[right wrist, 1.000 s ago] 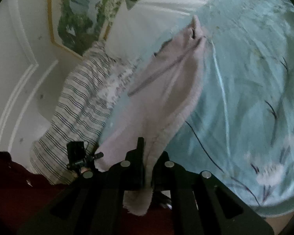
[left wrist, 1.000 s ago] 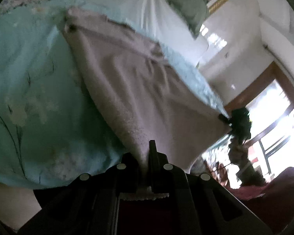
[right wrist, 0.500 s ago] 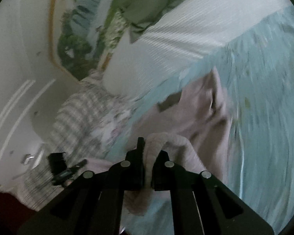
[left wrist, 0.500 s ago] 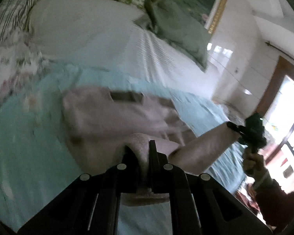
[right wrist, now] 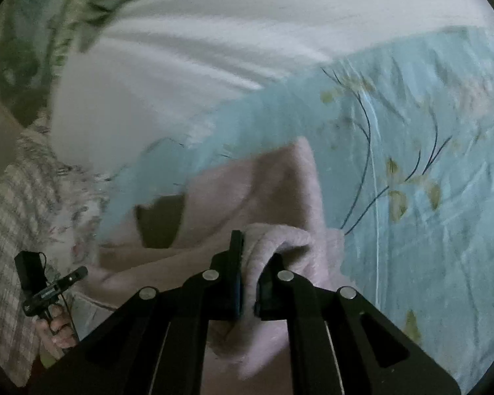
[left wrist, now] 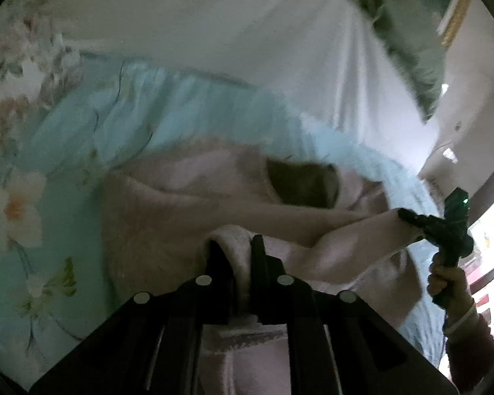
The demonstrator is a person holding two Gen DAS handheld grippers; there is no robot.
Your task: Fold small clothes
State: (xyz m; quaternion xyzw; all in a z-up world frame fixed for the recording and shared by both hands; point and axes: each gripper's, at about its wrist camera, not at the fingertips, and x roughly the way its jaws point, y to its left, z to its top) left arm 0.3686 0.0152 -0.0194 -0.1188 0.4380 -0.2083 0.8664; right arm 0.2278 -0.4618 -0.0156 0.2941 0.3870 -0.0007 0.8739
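We are mid-fold on the bed [left wrist: 187, 105]: the left tool [left wrist: 235, 256] and right tool [right wrist: 250, 260] each stay clamped on an edge of the pink garment [left wrist: 168, 210], the left one's jaws just easing, carried over its far half. The first fold looks nearly laid; release, smoothing and further folds remain

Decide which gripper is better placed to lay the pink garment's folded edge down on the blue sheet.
Neither alone, though right has a slight edge. The left gripper and right gripper each pinch an end of the pink garment; on the right, the bare blue sheet lies directly beside it.
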